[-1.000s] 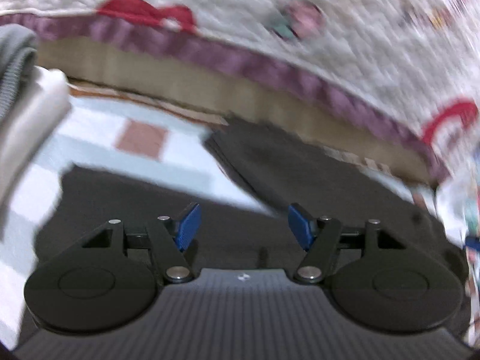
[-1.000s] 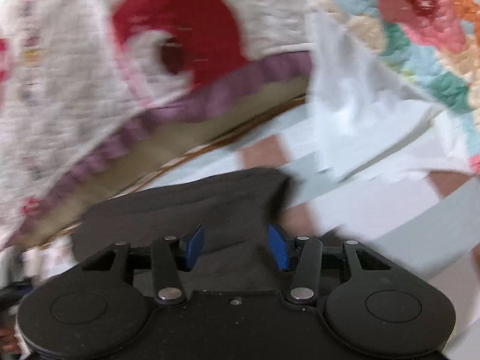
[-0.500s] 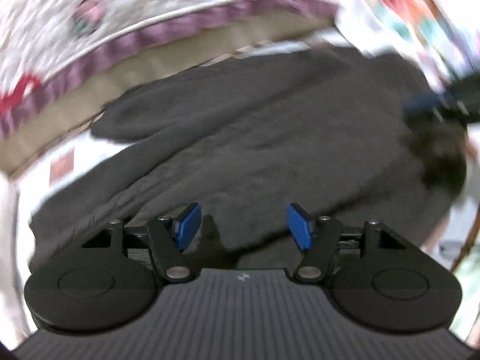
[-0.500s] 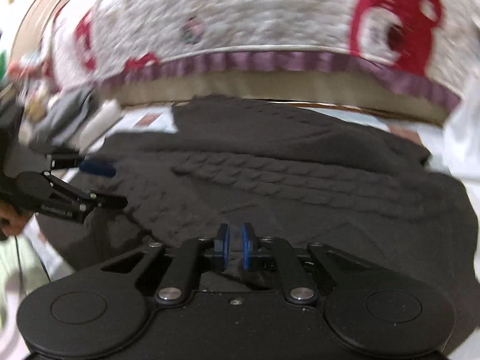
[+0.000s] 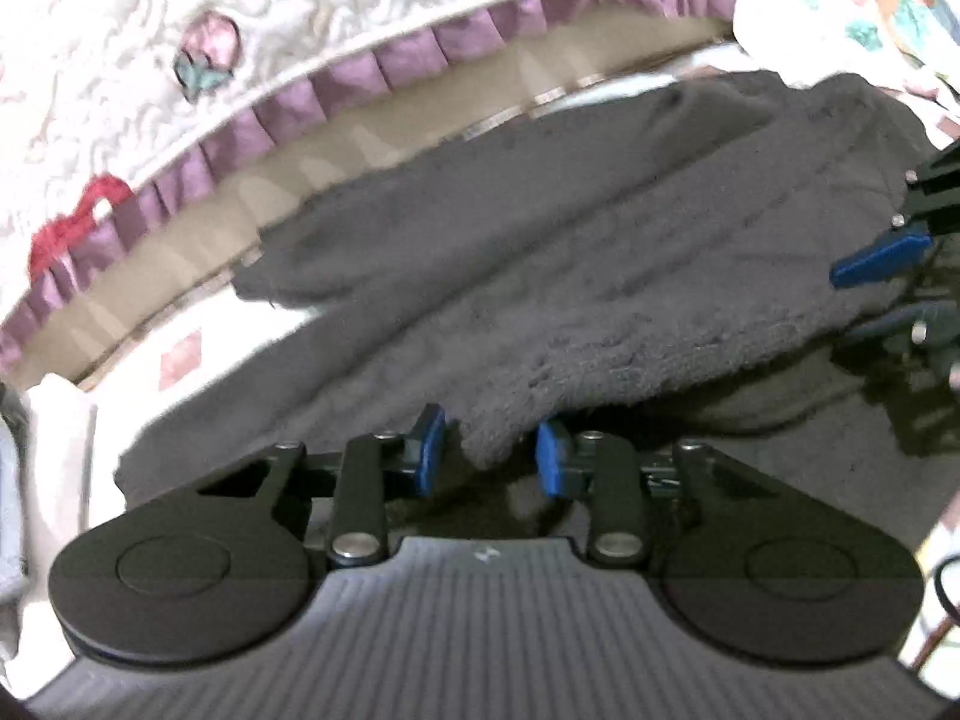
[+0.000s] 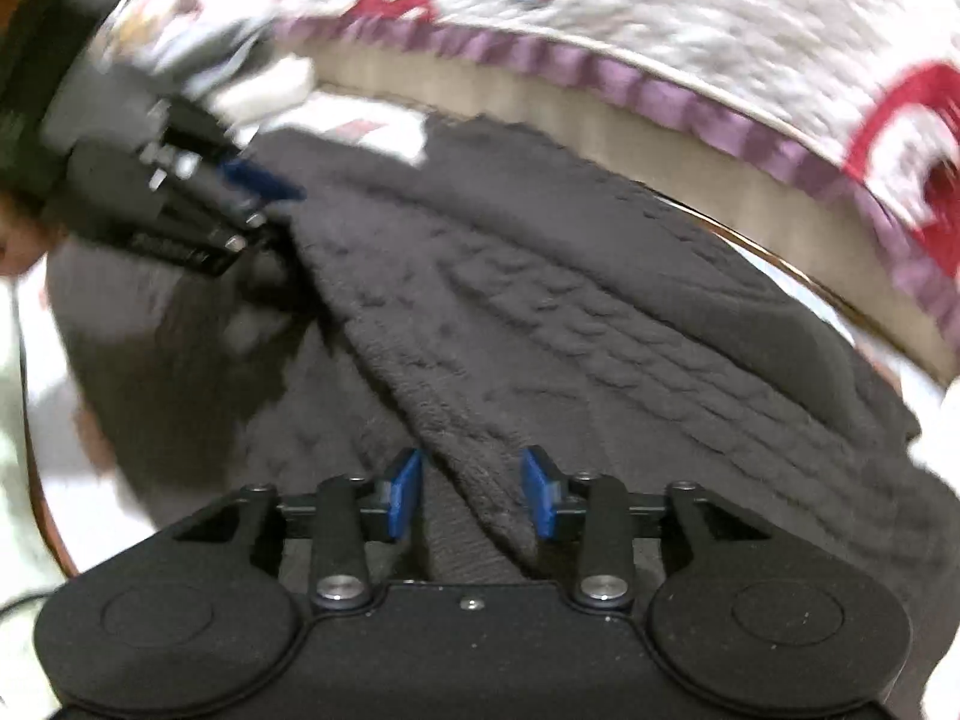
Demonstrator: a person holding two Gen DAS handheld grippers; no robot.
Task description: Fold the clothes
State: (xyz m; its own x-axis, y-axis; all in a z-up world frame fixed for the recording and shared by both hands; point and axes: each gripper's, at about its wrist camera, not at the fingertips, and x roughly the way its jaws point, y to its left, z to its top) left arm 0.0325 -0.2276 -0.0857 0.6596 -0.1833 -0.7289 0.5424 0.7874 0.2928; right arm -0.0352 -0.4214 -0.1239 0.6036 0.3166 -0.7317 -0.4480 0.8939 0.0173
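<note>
Sweater [image 5: 600, 276]: dark cable knit, lying on the pale checked sheet [image 5: 180, 354] in front of the quilt [image 5: 120, 60]; one layer is turned over another, with a raised edge running between the two grippers.
Left gripper [image 5: 489, 459]: the jaws have just been closing; a corner of the upper layer hangs between the blue pads [image 5: 429, 450]. They flank it with a little gap — not pinching as far as the left wrist view shows.
Right gripper [image 6: 471, 495]: the jaws have just been opening; the folded ridge runs between the pads [image 6: 405, 495], with space showing on both sides.
Done: judged from how it lies, a first fold seems in place — the knit is doubled, not spread flat.
Left: the sweater looks loose and wide, with rumpled edges; further folds and squaring up appear to remain.
Around: a pale cloth [image 6: 264, 90] lies at the far side, near the quilt's purple frill [image 6: 600, 78].
</note>
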